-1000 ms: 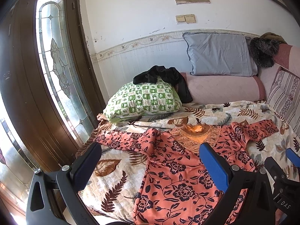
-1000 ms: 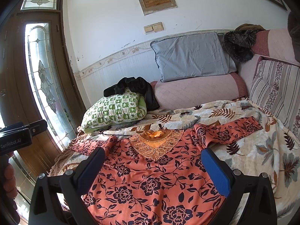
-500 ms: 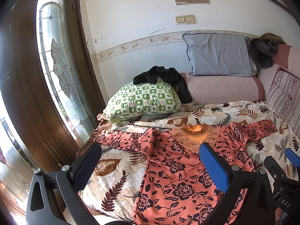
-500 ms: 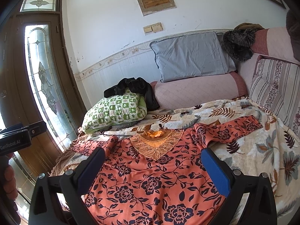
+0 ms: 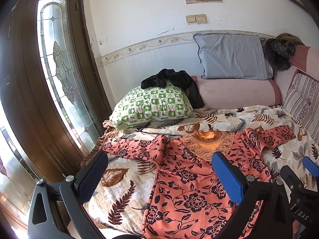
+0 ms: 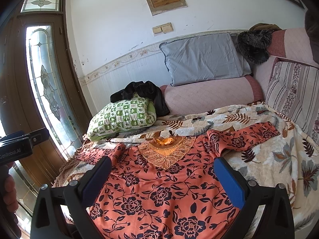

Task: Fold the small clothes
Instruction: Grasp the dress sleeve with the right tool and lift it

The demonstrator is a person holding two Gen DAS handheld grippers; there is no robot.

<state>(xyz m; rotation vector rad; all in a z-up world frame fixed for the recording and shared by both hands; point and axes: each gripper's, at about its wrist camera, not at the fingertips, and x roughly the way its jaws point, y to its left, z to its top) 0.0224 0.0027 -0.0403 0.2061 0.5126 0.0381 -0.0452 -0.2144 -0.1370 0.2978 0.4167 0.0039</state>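
White wall with a flowered border strip, a dark wooden door (image 5: 26,99) with leaded glass on the left. Below it a daybed under a leaf-print blanket (image 6: 279,155).

The dress (image 6: 159,189), coral with dark flowers and an orange lace collar, lies face up and flat on the blanket, collar toward the wall. Both sleeves are spread out to the sides; the one toward the door is a little bunched. The hem runs down out of my view in both cameras.

Behind the dress: a green checked pillow (image 5: 151,105) with a black garment (image 5: 171,79) draped over its top. A pink bolster (image 6: 209,97) runs along the wall with a grey pillow (image 6: 203,57) leaning on it. A dark furry thing (image 6: 253,43) sits in the corner; I cannot tell what it is. A striped cushion (image 6: 295,91) stands at the right end.

My left claw (image 5: 159,176) hangs above the door-side half of the dress, fingers spread wide, nothing between them. My right claw (image 6: 161,180) sits over the middle of the dress below the collar, also spread wide and holding nothing. I cannot tell whether either touches the cloth.
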